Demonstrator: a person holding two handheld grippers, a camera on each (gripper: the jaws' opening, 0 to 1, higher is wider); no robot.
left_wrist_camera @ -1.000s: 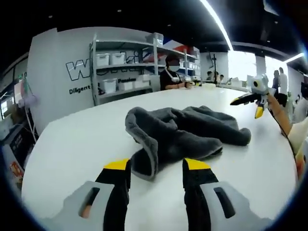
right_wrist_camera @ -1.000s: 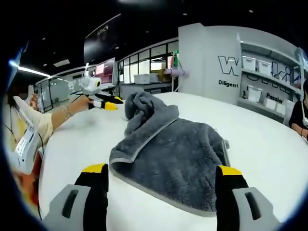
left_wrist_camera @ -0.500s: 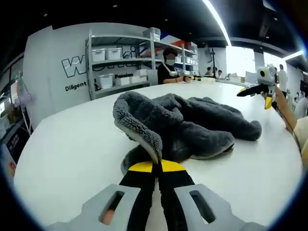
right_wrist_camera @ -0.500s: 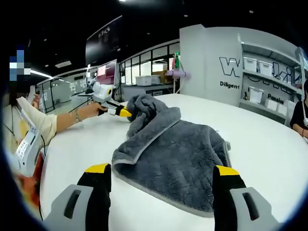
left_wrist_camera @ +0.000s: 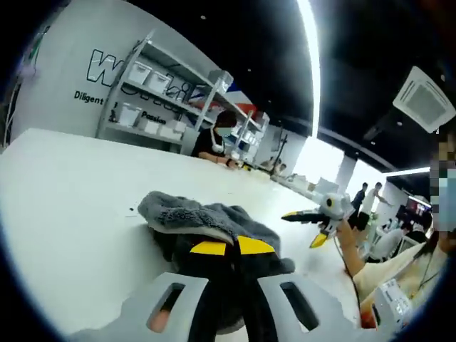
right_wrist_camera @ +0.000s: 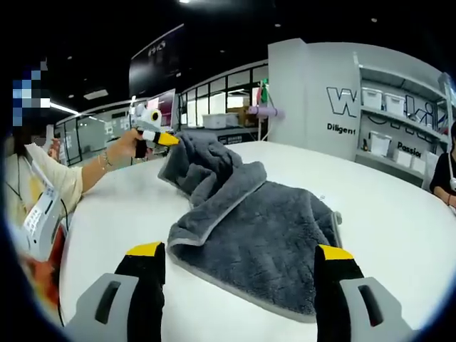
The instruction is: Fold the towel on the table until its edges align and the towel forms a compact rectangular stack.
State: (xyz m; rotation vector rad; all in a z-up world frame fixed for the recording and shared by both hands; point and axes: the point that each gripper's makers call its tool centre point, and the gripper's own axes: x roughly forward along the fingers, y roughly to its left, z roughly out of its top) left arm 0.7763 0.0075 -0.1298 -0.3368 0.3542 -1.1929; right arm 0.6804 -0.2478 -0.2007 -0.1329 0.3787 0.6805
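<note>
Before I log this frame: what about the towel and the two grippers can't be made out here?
- Left gripper view: the left gripper is shut on the towel; its own body hides the pinched edge and the cloth below.
- Right gripper view: the towel's underside and the layers beneath its raised fold are hidden by the towel itself.
- Right gripper view: the right gripper is open; its jaws cover the table beneath them.
</note>
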